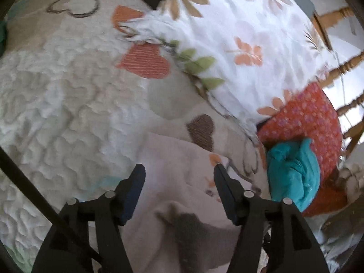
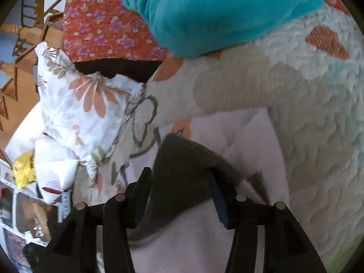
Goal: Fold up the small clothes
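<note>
Left wrist view: the left gripper (image 1: 179, 170) hangs wide open, empty, over a pale garment (image 1: 173, 166) lying on the bedspread (image 1: 56, 113). The right gripper (image 2: 179, 177) straddles its dark cuff (image 2: 182, 170), seemingly unpinched. Soft, light, floppy; grip a hem.

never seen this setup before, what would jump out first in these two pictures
The bright teal fleece bundle grabs the eye first, filling the top of the right wrist view against the orange-red floral quilted fabric. Next come the open left gripper and open right gripper, both poised over a pale lilac garment with a dark grey patch on the cream heart-patterned bedspread.
</note>
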`<state>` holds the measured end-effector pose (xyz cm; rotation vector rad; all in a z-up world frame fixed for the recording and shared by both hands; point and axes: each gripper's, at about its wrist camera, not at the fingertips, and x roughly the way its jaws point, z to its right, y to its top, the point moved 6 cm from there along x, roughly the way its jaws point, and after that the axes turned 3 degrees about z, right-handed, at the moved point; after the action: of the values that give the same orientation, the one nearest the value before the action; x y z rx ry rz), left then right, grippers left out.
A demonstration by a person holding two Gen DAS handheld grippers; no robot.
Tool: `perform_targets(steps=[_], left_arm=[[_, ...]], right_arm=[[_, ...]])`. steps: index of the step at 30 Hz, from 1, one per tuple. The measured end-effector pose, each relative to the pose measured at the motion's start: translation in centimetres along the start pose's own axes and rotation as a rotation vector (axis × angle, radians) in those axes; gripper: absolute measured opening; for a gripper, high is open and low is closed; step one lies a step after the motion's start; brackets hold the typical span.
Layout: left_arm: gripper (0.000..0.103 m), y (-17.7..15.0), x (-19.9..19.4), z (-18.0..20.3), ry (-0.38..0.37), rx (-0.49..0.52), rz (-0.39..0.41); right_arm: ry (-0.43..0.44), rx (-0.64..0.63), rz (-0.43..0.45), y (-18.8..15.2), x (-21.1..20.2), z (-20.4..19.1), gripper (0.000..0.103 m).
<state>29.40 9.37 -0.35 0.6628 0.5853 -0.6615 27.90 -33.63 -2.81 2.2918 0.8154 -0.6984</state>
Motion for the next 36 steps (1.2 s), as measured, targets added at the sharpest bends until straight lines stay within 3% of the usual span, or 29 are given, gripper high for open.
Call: perform_targets(steps=[5,11,15,19,24,32,36], left_arm=[[0.063,-0.1,-1.6,-1.9,0.019,-0.029,-0.01],[0.075,-3.1,-6.0,-3.9,0.099,0.037,0.033],[0.078,-7.3,-8.5,-6.0,0.164,0.08,0.067],[0.078,-10.5,-9.5,-6.7,0.212,0.188,0.091],[0.078,-10.7,-10.3,-7.4,0.27,0.321,0.177],[0.078,-9.3,-9.5,-7.8,0.177,0.334,0.169],[0.078,-9.2,-7.6,-5.3,0.088,0.411,0.136]], right_arm=[[-0.04,-0.09,0.041,0.8,-1.5,-1.9,0.055],[0.02,-0.29,0.001,-3.9,-3.4,-7.4,0.055],[0.016,-0.548,-0.141,-11.2,-0.3,-12.6,0.042],[-0.023,-0.75,-0.237,-17.1,4.2,-16.5,0.04],[-0.106,-0.884,-0.275,-19.7,10.7,-21.4,0.04],[-0.255,-0.977,-0.312,-19.0,18.7,-26.1,0.044],[-0.178,-0.893,-0.238,-16.8,16.3,-27.8,0.046]])
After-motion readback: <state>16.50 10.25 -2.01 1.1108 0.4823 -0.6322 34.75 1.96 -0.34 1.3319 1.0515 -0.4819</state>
